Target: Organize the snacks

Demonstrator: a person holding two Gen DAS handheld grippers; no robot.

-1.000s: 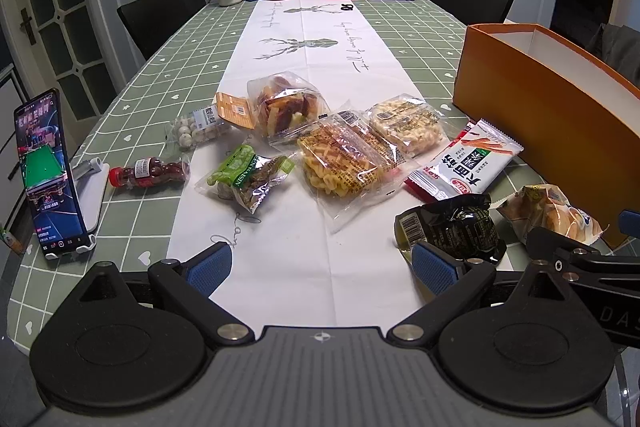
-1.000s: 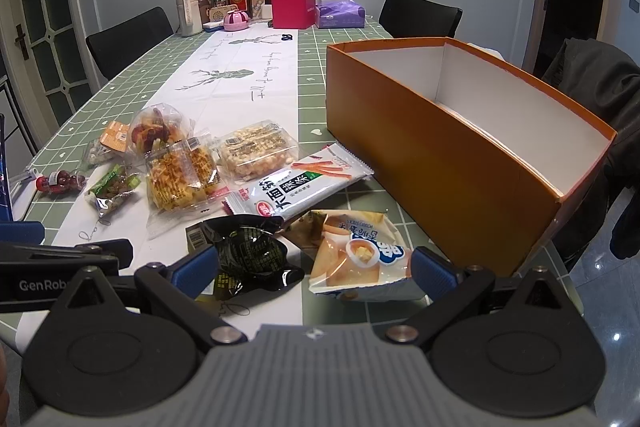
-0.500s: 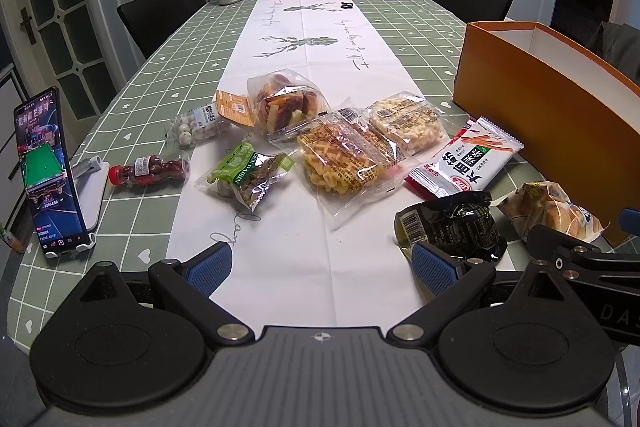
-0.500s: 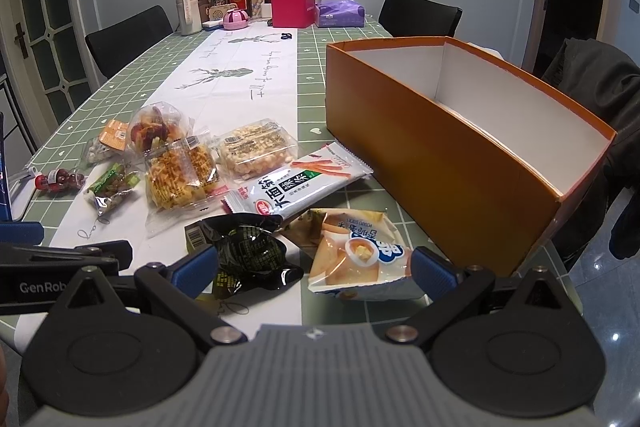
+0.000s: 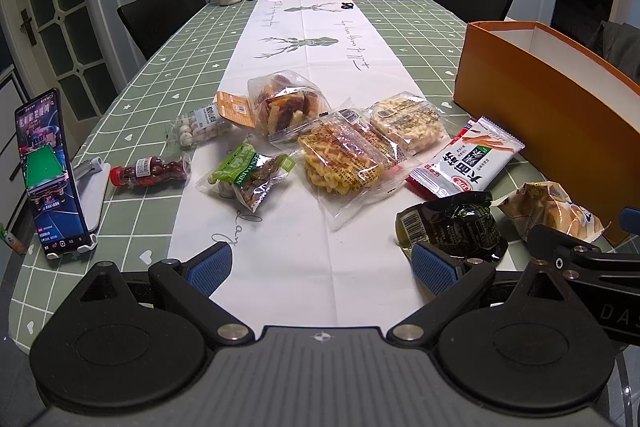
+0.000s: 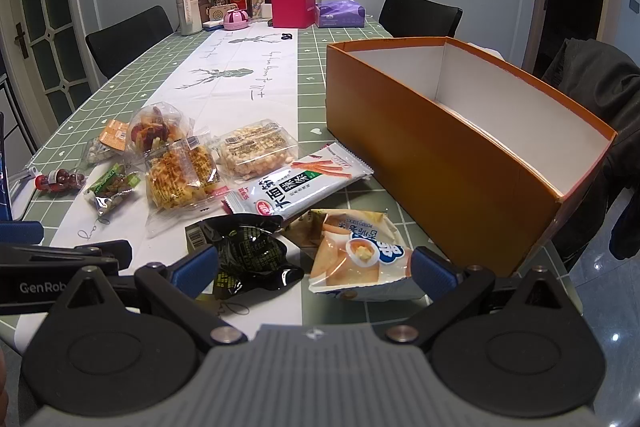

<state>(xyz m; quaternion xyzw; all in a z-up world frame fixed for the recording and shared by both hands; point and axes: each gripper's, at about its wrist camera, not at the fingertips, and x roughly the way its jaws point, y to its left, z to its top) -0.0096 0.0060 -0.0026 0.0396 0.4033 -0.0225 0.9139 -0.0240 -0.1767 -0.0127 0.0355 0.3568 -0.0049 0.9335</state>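
Sorting status: you had not started; every snack [image 5: 344, 163] still lay loose on the desk [image 5: 132, 99], and nothing was visible inside the orange box [image 6: 440, 151].
Left hand-held gripper [image 5: 322, 265]: you held it with fingers spread wide and empty, low over the white runner [image 5: 316, 67], with the black packet [image 5: 452, 227] just beside its right finger.
Right hand-held gripper [image 6: 316, 265]: equally wide, gripping nothing; the black packet [image 6: 248, 251] and the pale crisp bag [image 6: 356, 255] lay between its fingers.
Snack positions: the crisp bag lay near the box's near corner, the white stick pack [image 6: 300, 183] just behind it, and the clear noodle and mixed-snack bags were grouped on the runner.
Remaining work: as I judge it, all the packets were left for you to move.
Left view only: a phone [image 5: 50, 175] propped on its stand, and a small red-capped bottle [image 5: 150, 169] seen clearly.
Right view only: the box's white interior, which your left camera saw only as a sliver.
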